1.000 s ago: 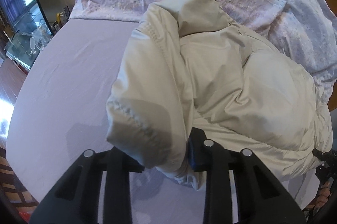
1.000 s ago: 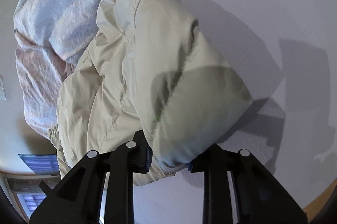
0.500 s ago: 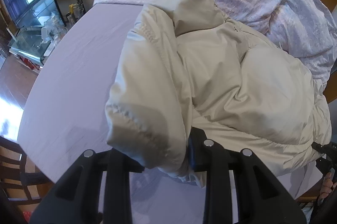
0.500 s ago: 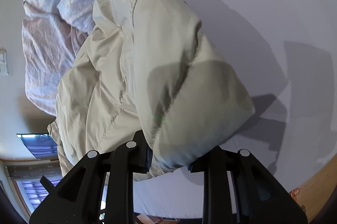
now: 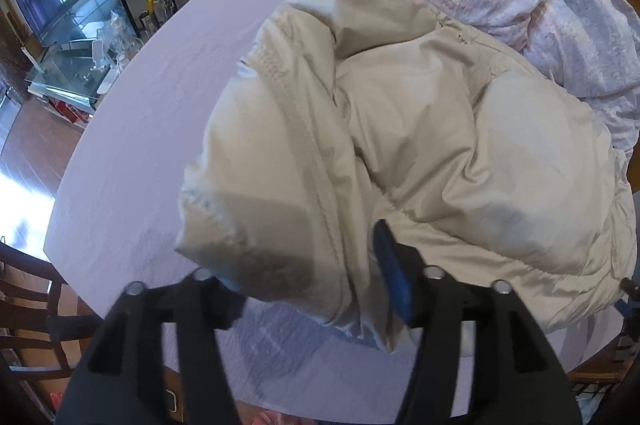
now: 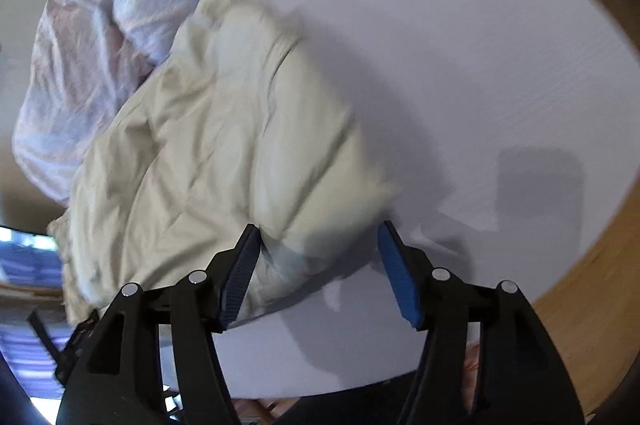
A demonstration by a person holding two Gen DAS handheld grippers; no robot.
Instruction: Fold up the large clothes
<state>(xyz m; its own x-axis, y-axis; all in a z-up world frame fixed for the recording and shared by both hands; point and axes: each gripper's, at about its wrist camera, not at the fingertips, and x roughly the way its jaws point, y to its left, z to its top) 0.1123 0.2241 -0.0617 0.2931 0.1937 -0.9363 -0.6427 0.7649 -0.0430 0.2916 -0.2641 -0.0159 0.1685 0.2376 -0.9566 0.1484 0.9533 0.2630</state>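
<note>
In the left wrist view our left gripper (image 5: pixel 308 277) has just been opening wide, with the puffy cream jacket (image 5: pixel 400 129) still bulging between its jaws on the lavender sheet (image 5: pixel 132 129); we should lift straight away. In the right wrist view our right gripper (image 6: pixel 318 269) has also been opening and now stands wide and clear of the quilted jacket.

A cream padded jacket (image 5: pixel 420 129) lies bunched in a thick, puffy heap on my bed, over a pale lilac sheet. Its fabric is smooth with stitched seams and a gathered elastic trim. One rounded fold, a sleeve or hem, bulges toward the near edge of the bed. The far side of the jacket (image 6: pixel 208 145) rests against a crumpled floral duvet.
</note>
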